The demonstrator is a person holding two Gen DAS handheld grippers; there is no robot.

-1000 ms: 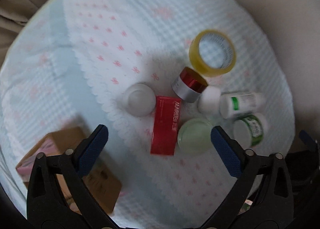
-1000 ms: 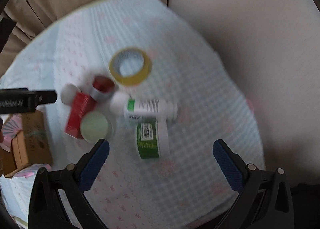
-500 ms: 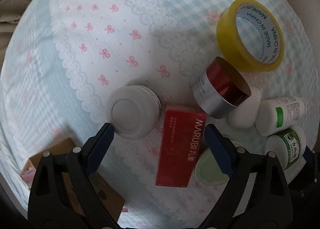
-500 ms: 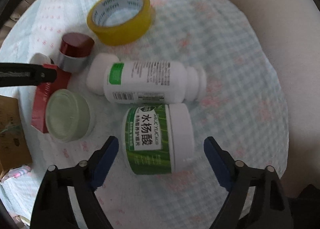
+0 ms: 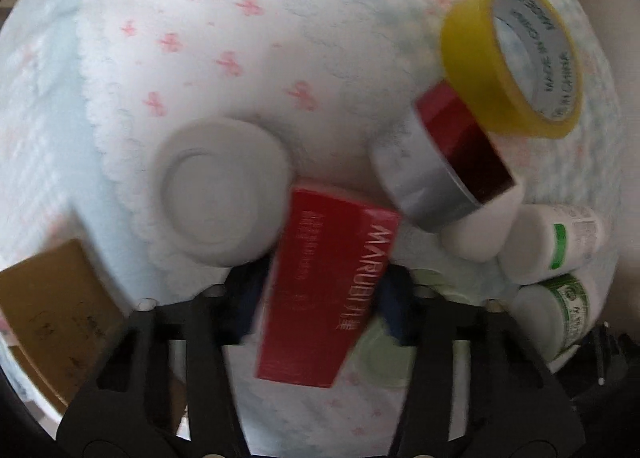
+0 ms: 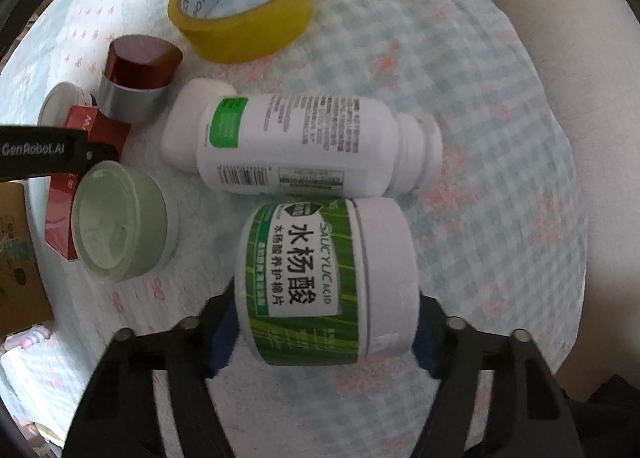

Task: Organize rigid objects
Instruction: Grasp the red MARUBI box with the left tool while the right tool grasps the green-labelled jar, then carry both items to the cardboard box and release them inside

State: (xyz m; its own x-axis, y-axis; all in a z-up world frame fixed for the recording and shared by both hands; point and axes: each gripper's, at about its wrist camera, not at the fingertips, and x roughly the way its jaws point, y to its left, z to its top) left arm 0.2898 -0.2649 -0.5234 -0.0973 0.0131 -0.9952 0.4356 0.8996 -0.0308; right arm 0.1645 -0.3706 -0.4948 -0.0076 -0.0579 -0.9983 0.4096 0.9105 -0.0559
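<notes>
**Both grippers down on the pile: red box and green jar between the pads**

Largest first. The tablecloth (image 6: 500,138), pale blue check w/ pink bows, carries everything; a white lace-edged panel of it shows in the left wrist view. At the left edge I see a brown cardboard box (image 5: 56,310).

L gripper (image 5: 320,302): its jaws have just been closing, and the dark blue pads now sit against both long sides of the red MARUBI box (image 5: 328,290), which lies flat. I read that as a grip on the box. R gripper (image 6: 324,334): its jaws have also just been closing; pads flank the green-label jar (image 6: 324,282), which lies on its side w/ white cap toward the right. Pads look to be touching both ends, but their faces are hidden behind the jar, so I cannot tell if they press.

Next in size: white pill bottle (image 6: 304,146), on its side, just beyond the green-label jar and touching it. Yellow tape roll (image 6: 244,6), flat, at the far side, near the red-capped silver jar (image 6: 138,78). Pale green jar (image 6: 124,218), upright, between red box and green-label jar. White round jar (image 5: 224,194), upright, touching the red box's left far corner. A small white cap (image 6: 200,118) rests against the pill bottle's base.
</notes>
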